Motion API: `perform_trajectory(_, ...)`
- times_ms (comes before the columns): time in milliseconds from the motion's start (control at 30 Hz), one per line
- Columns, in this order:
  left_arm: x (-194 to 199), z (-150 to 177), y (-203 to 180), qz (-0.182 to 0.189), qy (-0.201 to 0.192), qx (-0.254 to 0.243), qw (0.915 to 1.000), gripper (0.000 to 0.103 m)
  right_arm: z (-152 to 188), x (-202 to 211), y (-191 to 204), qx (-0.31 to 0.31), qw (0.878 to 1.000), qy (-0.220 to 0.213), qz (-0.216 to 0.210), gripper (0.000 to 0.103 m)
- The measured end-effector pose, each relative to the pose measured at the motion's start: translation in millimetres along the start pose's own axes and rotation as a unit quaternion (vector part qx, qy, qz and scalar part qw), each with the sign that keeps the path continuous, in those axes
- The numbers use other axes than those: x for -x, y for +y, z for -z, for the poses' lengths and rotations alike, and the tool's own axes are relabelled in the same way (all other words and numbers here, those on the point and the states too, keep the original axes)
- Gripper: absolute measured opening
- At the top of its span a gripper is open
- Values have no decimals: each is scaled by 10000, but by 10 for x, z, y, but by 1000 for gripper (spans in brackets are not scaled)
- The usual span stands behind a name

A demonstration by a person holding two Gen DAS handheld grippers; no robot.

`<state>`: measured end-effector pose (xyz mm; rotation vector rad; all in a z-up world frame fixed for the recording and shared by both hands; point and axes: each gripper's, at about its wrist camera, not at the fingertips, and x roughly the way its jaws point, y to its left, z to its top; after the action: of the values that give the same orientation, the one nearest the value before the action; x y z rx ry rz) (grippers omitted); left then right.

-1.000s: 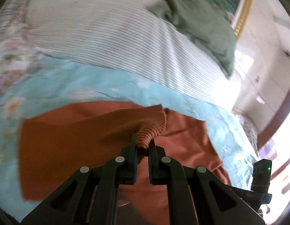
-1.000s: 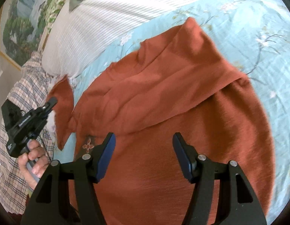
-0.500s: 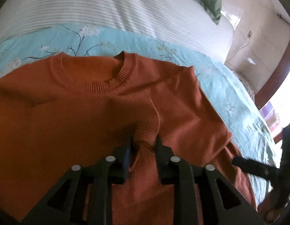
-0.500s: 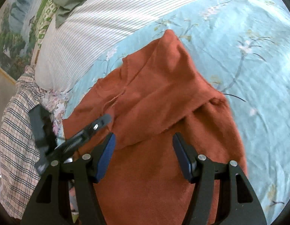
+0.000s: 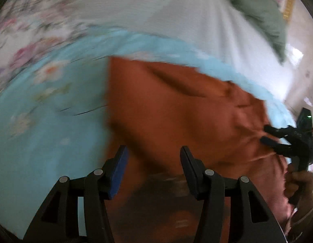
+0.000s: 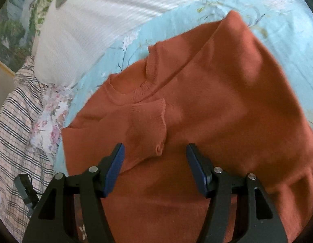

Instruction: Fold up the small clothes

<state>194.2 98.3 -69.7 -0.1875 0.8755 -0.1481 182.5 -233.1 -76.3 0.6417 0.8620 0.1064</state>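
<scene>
A rust-orange knitted sweater [image 6: 207,105] with a ribbed round collar is spread on a bed [image 6: 282,10] covered in pale blue floral fabric. One ribbed cuff [image 6: 154,119] is folded onto the chest, just below the collar. The right tool [image 6: 155,168] is held spread wide above the sweater, gripping nothing. In the blurred left view, the left tool [image 5: 154,170] is likewise spread and empty. Beyond the collar, a white ribbed pillow [image 6: 99,26] is seen.

One orange sweater [image 6: 217,105], one striped pillow [image 6: 99,26], two grippers, one hand [image 5: 300,184].
</scene>
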Motion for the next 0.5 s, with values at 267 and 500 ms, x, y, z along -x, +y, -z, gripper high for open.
perform_trajectory(267,-365,-46,266,-382,391,-111,9984,49,-117,-112,305,306,9993,-77,-211,11)
perform_trajectory(500,-549,-244,164,-381,321,-351,9981,45,-323,999,103,-36,9859,-1660,-198,10)
